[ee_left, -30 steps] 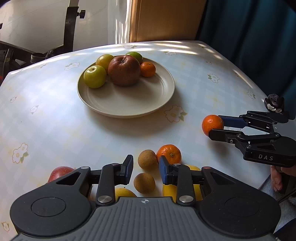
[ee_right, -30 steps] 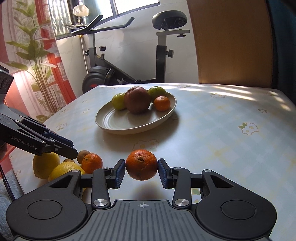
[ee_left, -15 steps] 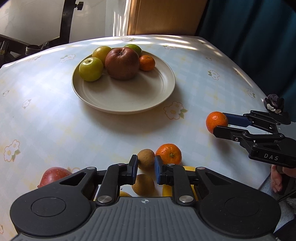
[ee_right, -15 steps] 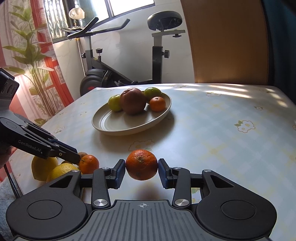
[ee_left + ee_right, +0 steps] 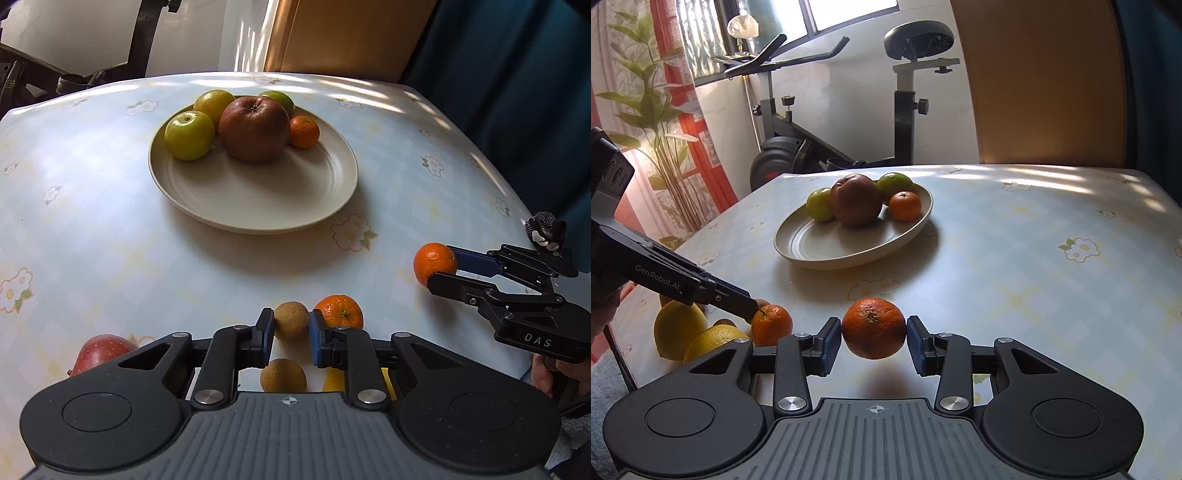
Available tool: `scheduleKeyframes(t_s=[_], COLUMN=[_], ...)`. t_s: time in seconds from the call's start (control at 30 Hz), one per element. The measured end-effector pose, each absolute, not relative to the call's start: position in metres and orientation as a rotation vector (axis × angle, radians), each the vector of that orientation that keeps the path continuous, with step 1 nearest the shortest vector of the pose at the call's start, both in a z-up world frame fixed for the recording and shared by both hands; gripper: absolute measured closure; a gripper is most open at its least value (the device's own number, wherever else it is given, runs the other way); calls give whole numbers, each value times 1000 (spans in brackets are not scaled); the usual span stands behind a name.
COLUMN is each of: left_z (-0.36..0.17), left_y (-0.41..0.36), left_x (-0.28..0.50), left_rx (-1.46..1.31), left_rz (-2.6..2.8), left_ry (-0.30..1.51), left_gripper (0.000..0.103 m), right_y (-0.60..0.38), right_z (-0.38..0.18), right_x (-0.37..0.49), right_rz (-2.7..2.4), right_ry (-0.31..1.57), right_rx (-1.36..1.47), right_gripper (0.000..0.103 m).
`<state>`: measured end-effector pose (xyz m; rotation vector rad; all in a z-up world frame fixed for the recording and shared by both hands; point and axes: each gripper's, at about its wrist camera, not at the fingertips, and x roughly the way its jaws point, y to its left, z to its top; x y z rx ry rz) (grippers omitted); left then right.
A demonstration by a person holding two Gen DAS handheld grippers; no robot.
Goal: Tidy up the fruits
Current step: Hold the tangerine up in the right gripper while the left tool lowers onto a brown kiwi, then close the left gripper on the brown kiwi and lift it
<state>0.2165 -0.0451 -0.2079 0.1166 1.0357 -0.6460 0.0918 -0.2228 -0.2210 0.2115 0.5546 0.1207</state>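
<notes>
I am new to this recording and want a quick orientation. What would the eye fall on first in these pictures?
First, the orange gripped off the table in the right hand-held gripper. Next, the plate at mid-table, with a big brown-red apple among smaller fruits at its far side. Then the left hand-held gripper, its fingers on either side of a small brown fruit near the table's near edge.

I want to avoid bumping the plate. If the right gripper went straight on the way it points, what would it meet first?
Probably bare table. The right gripper, shut on an orange, points just right of the plate; its rim looks close to that line, but depth is unclear.
</notes>
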Motion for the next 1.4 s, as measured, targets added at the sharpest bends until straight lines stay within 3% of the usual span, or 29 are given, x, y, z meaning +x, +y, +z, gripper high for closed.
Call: scheduleKeyframes(t_s=[0.37, 0.5, 1.07, 1.23, 1.4], left_z=[-214, -213, -220, -218, -218], left_y=[-46, -49, -53, -49, -51], left_x=[213, 214, 213, 216, 217], left_rx=[179, 191, 156, 126, 117], left_rz=[-629, -620, -595, -587, -583], left_ry=[1036, 1020, 1014, 1004, 1001], left_gripper=[79, 74, 75, 65, 66], right_y=[-223, -224, -224, -225, -224], right_z=[-222, -221, -223, -223, -222], right_x=[92, 92, 94, 95, 95], right_rz=[122, 122, 132, 133, 134], right_ry=[555, 556, 568, 567, 569], right_rx=[214, 215, 216, 216, 216], right_gripper=[67, 67, 67, 67, 67])
